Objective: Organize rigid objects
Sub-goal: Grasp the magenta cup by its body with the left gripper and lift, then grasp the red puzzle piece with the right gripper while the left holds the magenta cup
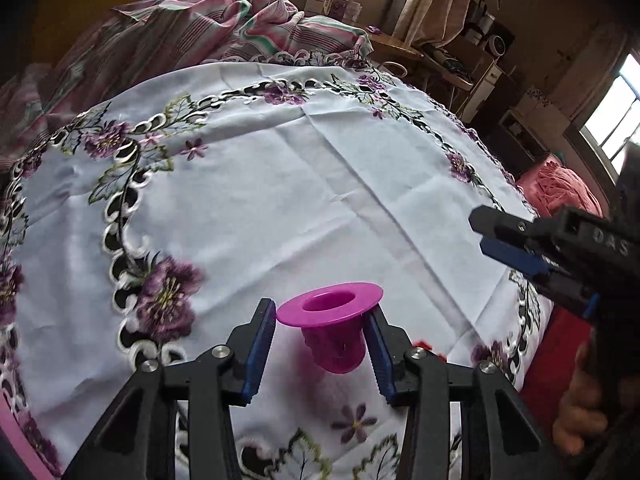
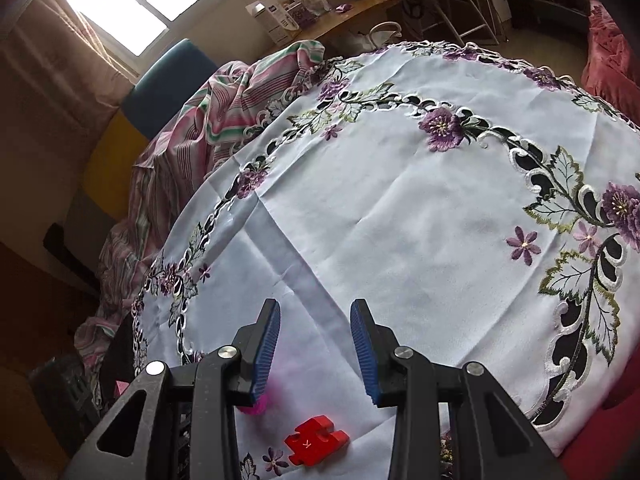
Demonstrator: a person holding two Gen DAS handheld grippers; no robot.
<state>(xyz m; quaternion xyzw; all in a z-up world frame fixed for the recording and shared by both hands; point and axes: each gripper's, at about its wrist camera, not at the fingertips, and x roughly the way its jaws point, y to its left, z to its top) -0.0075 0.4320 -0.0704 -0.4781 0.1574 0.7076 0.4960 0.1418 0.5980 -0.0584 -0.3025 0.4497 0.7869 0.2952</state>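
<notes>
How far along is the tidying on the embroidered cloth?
Nothing looks sorted yet. In hand: the left gripper brackets the magenta flanged cup, one pad at its side, the other apart, so no grip shows. Left: the red puzzle piece lies loose on the tablecloth below the right gripper, which stands open and empty.

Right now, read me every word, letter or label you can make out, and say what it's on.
"DAS" on the right gripper, raised lettering on its black body.
"K" on the red puzzle piece, in white.
Print on the white boxes on the far wooden table: too small to read.
</notes>
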